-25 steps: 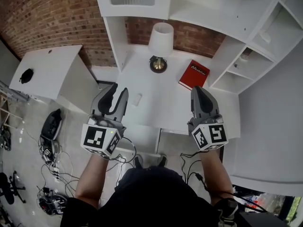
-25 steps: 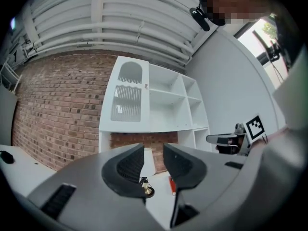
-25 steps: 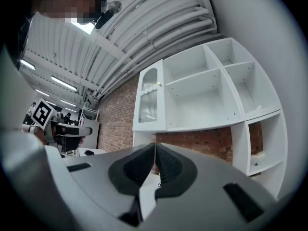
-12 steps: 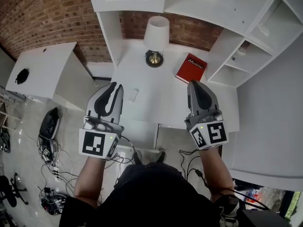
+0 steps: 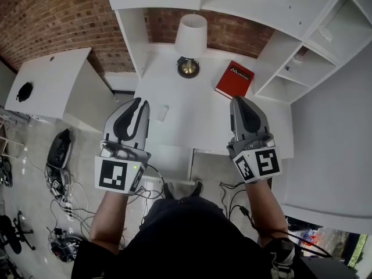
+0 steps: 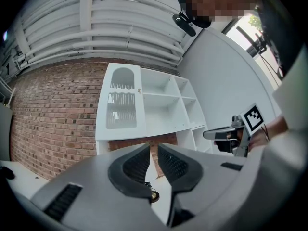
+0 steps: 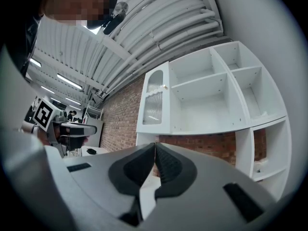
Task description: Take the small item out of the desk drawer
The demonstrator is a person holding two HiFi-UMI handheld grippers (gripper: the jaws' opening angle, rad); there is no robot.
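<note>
I look down on a white desk [image 5: 197, 121] with both grippers held over its near edge. My left gripper [image 5: 141, 102] is shut with nothing between its fingers, and it points toward the brick wall [image 6: 53, 119]. My right gripper [image 5: 236, 100] is shut too and holds nothing. A small white item [image 5: 162, 113] lies on the desk top just right of the left gripper's tips. White panels [image 5: 171, 158] show below the desk's front edge; I cannot tell whether a drawer is open. In each gripper view the jaws meet before the white shelving [image 6: 163, 105] [image 7: 211, 95].
A lamp [image 5: 190, 42] stands at the desk's back, and a red book [image 5: 234, 79] lies to its right. Open shelves [image 5: 317, 51] rise at the right. A white side cabinet [image 5: 49, 89] stands at the left. Cables and gear [image 5: 61, 179] lie on the floor.
The left gripper's jaws have closed from clearly apart to together. Both grippers have moved slightly forward over the desk edge. The right gripper stays shut.
</note>
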